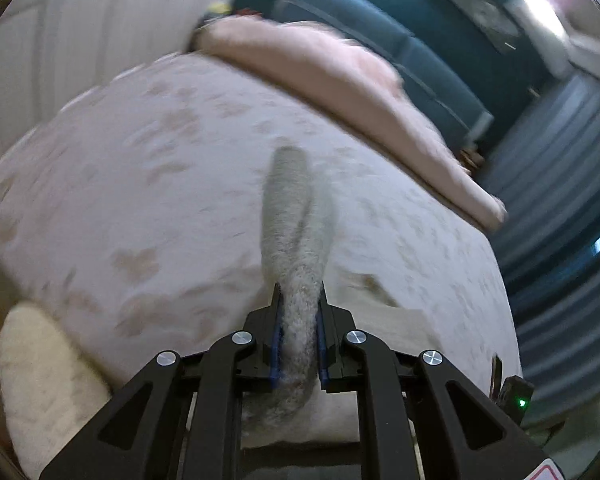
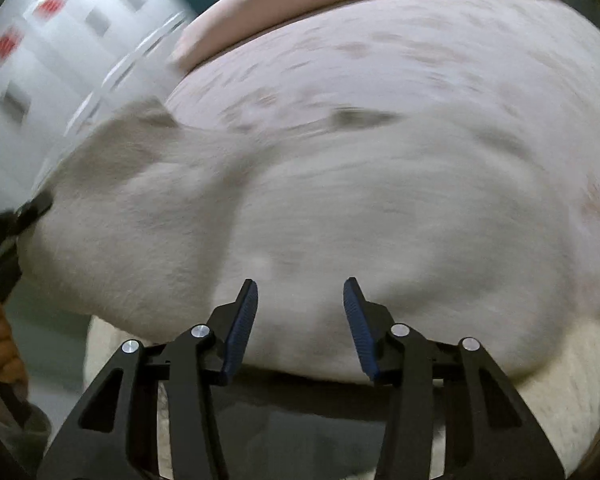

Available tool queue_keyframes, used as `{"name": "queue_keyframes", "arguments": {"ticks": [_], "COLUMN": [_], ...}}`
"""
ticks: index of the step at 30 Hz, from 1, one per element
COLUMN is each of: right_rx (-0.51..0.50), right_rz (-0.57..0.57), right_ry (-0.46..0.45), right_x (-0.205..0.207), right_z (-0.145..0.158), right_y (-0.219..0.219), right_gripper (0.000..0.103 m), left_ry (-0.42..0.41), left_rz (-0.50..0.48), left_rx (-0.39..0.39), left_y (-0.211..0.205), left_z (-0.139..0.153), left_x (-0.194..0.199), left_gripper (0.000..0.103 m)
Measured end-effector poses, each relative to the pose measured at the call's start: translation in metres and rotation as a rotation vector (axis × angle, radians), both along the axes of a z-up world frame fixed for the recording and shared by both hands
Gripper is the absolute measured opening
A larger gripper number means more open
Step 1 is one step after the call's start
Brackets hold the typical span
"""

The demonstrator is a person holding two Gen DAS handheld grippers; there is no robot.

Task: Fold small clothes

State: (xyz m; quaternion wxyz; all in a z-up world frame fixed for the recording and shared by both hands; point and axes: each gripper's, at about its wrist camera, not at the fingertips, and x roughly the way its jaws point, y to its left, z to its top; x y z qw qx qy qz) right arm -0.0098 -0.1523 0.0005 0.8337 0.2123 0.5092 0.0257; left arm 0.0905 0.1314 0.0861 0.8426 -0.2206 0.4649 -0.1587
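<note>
Fleecy grey-white cloth [image 1: 296, 240], one piece, was held in the left gripper [image 1: 299, 320], whose blue pads pinched a gathered fold of it; the free end hung out over the bed toward the far side. In the right wrist view the same cloth [image 2: 300, 220] spread wide across the middle of the picture, its left edge taken up by the left gripper [image 2: 28, 212] at the left border. It lay partly on the bed, partly lifted.

Right gripper [image 2: 300, 328]: one, jaws spread, nothing between them, hovering near the cloth's near edge.

Handling, as judged: light, soft, limp and thick-napped; it would sag and bunch wherever unsupported, with no risk of breakage and little of slipping. An edge or corner opposite the held one appeared the best place to take hold, so the piece could be drawn flat.

Bed cover [image 1: 160, 160], patterned, pale pink: one. Pink blanket [image 1: 340, 80], folded along the far side: one. Cream knitted item [image 1: 44, 380], near left: one. Further counts could not be made through the blur.
</note>
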Motion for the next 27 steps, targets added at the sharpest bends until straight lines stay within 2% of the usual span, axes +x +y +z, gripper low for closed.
{"name": "queue_keyframes", "arguments": {"ticks": [3,6,7,12,14,15,18,20,24,27], "right_rx": [0.004,0.008,-0.044,-0.248,-0.265,-0.234,-0.063,0.023,0.121,0.159], "right_rz": [0.108,0.193,0.208,0.319,0.337,0.328,0.226,0.136,-0.106,-0.278], "right_ry": [0.044,0.156,0.144,0.124,0.118,0.117,0.094,0.063,0.027,0.01], "right_x": [0.03,0.055,0.059,0.071,0.075,0.077,0.067,0.051,-0.006,-0.056], "right_z": [-0.021,-0.062,-0.068,-0.065,-0.067,-0.066,-0.052,-0.04,-0.024,-0.017], "right_y": [0.036,0.067,0.078,0.119,0.122,0.117,0.081,0.049,-0.037,-0.095], "right_gripper": [0.043,0.044,0.045,0.046,0.047,0.047,0.045,0.045,0.047,0.047], "left_ry": [0.085,0.116,0.117,0.09,0.101,0.105,0.088,0.038,-0.023,-0.024], "left_rz": [0.07,0.08,0.075,0.032,0.032,0.03,-0.013,-0.097,-0.267,-0.405], "left_rx": [-0.036,-0.034,-0.036,-0.014,-0.026,-0.039,-0.083,-0.078,-0.105,-0.132], "left_y": [0.027,0.036,0.036,0.026,0.021,0.019,0.003,-0.025,-0.092,-0.159], "left_z": [-0.029,-0.045,-0.046,-0.044,-0.047,-0.045,-0.033,-0.012,0.011,0.013], "left_x": [-0.003,-0.006,-0.005,0.0,0.004,0.005,0.007,0.003,-0.006,-0.015], "left_gripper": [0.01,0.01,0.01,0.01,0.01,0.01,0.01,0.01,0.01,0.01]}}
